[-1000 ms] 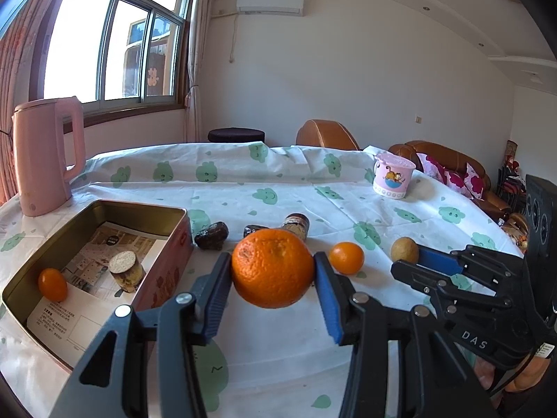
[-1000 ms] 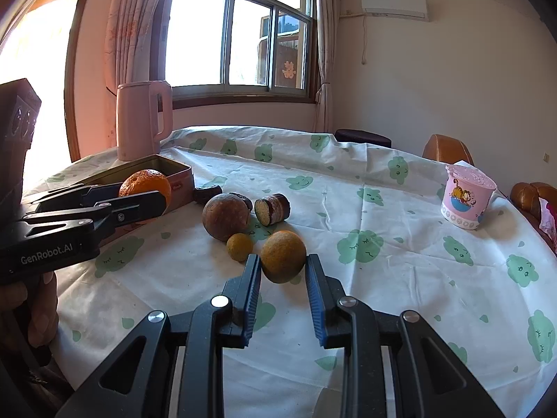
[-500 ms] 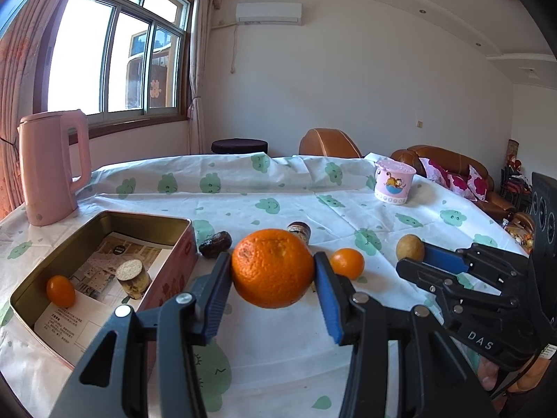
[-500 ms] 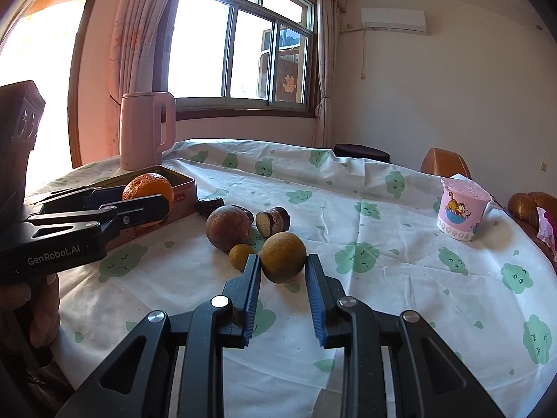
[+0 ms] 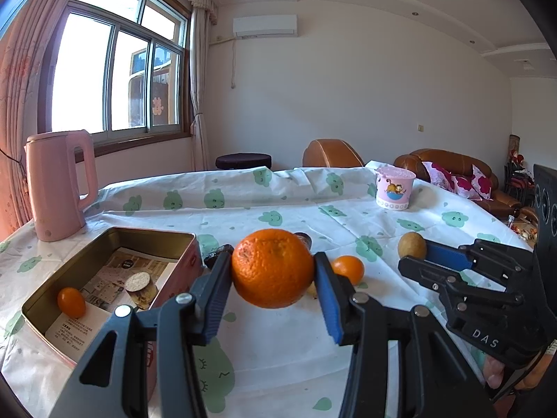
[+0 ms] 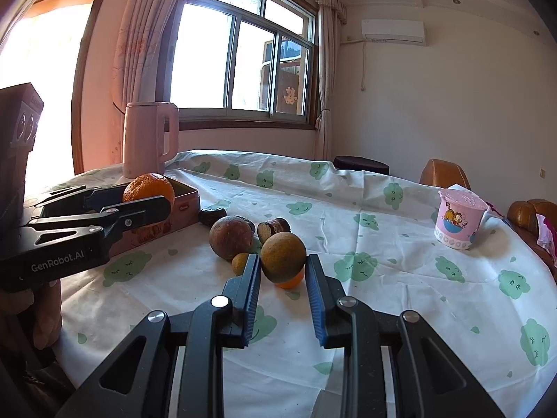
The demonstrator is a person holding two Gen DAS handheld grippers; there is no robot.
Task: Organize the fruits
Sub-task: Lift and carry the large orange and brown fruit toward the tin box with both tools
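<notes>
Partly hidden: dark fruit (image 5: 302,238) (behind orange (image 5: 272,267))

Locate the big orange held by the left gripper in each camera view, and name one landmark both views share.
Left wrist view: the big orange sits at centre, clamped in the left gripper, right of the metal tin.
Right wrist view: it shows at the left edge, part hidden by a finger of that gripper, in front of the tin.
Shared landmark: the pink kettle, behind the tin in both views.

Both wrist views skim low across one table (image 5: 285,327), facing the window.
</notes>
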